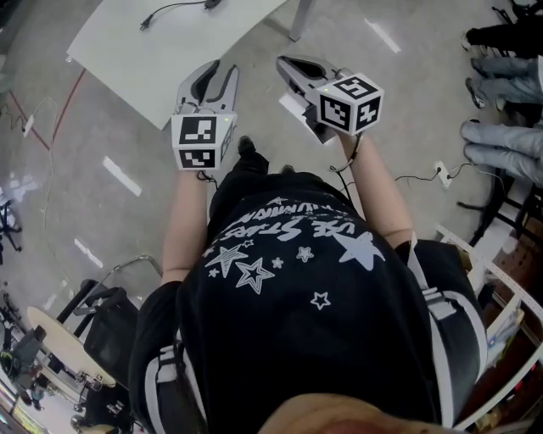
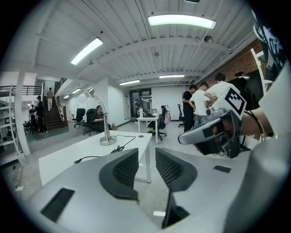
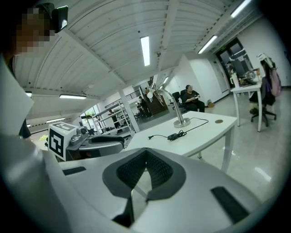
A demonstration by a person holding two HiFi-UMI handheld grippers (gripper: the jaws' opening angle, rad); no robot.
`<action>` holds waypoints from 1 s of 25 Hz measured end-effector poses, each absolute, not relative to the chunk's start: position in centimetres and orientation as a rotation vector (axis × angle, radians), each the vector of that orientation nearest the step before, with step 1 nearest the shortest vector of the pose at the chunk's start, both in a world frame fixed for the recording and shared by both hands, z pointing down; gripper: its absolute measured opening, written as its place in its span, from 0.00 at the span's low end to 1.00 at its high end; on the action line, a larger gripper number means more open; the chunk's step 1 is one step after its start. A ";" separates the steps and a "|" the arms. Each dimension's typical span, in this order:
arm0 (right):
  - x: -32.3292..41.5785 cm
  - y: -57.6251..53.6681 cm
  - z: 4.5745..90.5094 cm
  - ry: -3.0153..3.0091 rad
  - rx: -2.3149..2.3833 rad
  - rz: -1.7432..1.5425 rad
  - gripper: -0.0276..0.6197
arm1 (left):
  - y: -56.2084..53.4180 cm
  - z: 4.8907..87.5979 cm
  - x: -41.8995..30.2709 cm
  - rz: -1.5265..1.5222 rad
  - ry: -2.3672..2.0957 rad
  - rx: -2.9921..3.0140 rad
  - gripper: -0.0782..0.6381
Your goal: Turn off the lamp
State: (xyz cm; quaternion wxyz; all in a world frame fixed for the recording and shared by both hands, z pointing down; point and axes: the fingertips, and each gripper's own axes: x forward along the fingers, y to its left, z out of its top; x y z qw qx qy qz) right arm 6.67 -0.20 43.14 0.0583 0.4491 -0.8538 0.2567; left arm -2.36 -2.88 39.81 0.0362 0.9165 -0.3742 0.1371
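A silver gooseneck desk lamp [image 2: 105, 123] stands at the far end of a white table [image 2: 86, 152]. The right gripper view also has the lamp [image 3: 177, 109]. Its black cable with an inline switch [image 3: 174, 135] lies loose on the tabletop [image 3: 200, 136]. Whether the lamp is lit I cannot tell. In the head view only a corner of the table [image 1: 161, 51] and a bit of cable [image 1: 170, 10] appear. My left gripper [image 1: 214, 69] [image 2: 147, 157] is open and empty. My right gripper [image 1: 287, 63] [image 3: 145, 154] is shut on nothing. Both hang in the air short of the table.
Several people stand at the back right [image 2: 200, 102] and one sits behind the lamp [image 2: 97, 119]. A second desk with a chair [image 2: 152, 120] stands farther back. People's feet [image 1: 501, 85], a floor socket [image 1: 443, 172], a shelf [image 1: 501, 297] and a chair [image 1: 102, 331] surround me.
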 end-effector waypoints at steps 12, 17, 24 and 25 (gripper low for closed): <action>8.3 5.7 41.4 -2.633 1.339 0.694 0.05 | 3.4 37.5 -1.3 0.319 -1.194 2.823 0.29; 9.6 8.1 41.4 -2.635 1.364 0.683 0.05 | 5.9 37.2 -0.4 0.294 -1.187 2.837 0.29; 11.9 10.3 41.1 -2.639 1.411 0.685 0.05 | 8.3 37.1 1.3 0.283 -1.177 2.850 0.29; 12.0 10.5 41.1 -2.639 1.412 0.682 0.05 | 8.5 37.0 1.4 0.280 -1.177 2.852 0.29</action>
